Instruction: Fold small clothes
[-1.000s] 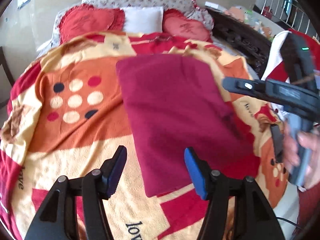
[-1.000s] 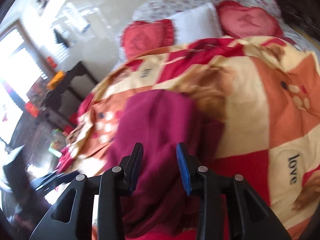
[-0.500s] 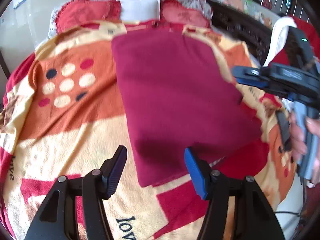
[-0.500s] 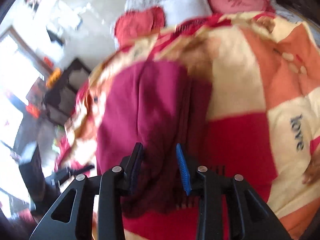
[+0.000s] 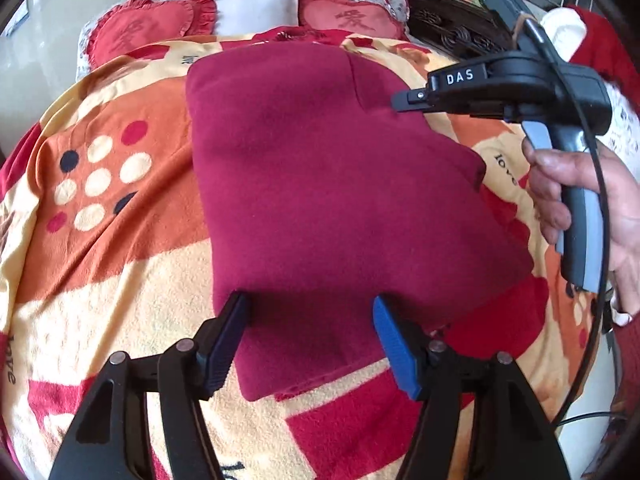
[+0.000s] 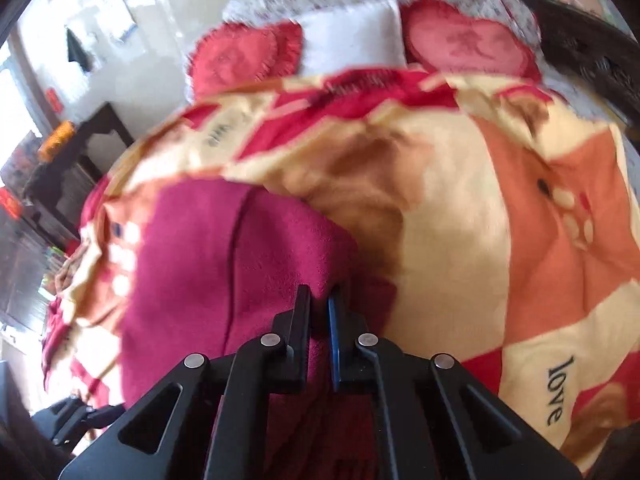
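A dark maroon garment [image 5: 320,184] lies folded flat in a rough rectangle on the patterned blanket [image 5: 100,280]. My left gripper [image 5: 310,320] hovers low over its near edge; its jaws are opening and straddle the cloth without pressing it. A hand [image 5: 592,200] holds my right gripper [image 5: 404,101] at the garment's far right side. In the right wrist view the right gripper [image 6: 319,304] is shut, with a raised fold of the maroon garment [image 6: 224,272] pinched between its pads.
Two red heart pillows [image 5: 140,36] and a white pillow [image 5: 256,8] sit at the head of the bed. Dark carved wooden furniture [image 5: 448,28] runs along the right side. The blanket [image 6: 520,240] spreads wide to the right of the garment.
The left gripper came down closer to the garment's near edge. The right gripper moved onto the garment's edge and its jaws went from apart to shut on the cloth.
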### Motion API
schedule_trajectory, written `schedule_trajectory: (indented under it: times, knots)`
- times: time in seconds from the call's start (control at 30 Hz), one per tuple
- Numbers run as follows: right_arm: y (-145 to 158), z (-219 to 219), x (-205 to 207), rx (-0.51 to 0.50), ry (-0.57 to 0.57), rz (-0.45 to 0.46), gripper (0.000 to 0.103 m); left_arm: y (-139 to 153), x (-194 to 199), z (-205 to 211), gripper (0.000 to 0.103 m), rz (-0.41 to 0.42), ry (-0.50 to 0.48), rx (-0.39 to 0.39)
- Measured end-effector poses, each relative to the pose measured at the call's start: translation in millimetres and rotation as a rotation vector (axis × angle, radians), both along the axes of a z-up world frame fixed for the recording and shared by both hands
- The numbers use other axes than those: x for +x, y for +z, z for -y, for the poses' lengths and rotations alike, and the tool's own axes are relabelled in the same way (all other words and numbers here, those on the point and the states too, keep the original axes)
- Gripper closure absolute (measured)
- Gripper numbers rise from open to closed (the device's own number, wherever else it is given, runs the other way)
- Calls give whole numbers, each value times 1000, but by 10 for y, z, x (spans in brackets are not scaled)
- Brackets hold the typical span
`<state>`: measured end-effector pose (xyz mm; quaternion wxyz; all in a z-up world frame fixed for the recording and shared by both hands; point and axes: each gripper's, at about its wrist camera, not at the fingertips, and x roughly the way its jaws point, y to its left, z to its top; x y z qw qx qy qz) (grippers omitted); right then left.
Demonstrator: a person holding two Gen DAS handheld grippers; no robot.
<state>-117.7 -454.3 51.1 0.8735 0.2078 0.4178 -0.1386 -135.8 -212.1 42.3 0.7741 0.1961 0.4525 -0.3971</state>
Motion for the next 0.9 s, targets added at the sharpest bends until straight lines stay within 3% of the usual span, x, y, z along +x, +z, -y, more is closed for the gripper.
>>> schedule_trajectory:
  times: [0.17, 0.23, 0.3, 0.4, 0.47, 0.67, 0.9]
  knots:
    - [187, -85, -243, 69, -30, 64, 103, -7, 35, -42, 35, -23, 14, -7]
    - [272, -256, -366, 109, 25, 85, 92, 0, 31, -37, 35, -20, 16, -5]
    - [296, -477, -431, 90, 79, 59, 90, 3, 10, -42, 35, -7, 16, 1]
    - [216, -673, -511, 34, 102, 4, 91, 1, -8, -41, 35, 1, 23, 5]
    - [104, -683, -571, 22, 82, -22, 102, 6, -14, -47, 35, 0, 26, 5]
    - [-116, -597, -774, 44, 29, -23, 103, 68, -65, -96, 35, 5, 33, 8]
    - [212, -727, -883, 8, 21, 19, 103, 234, -80, -166, 34, 40, 41, -14]
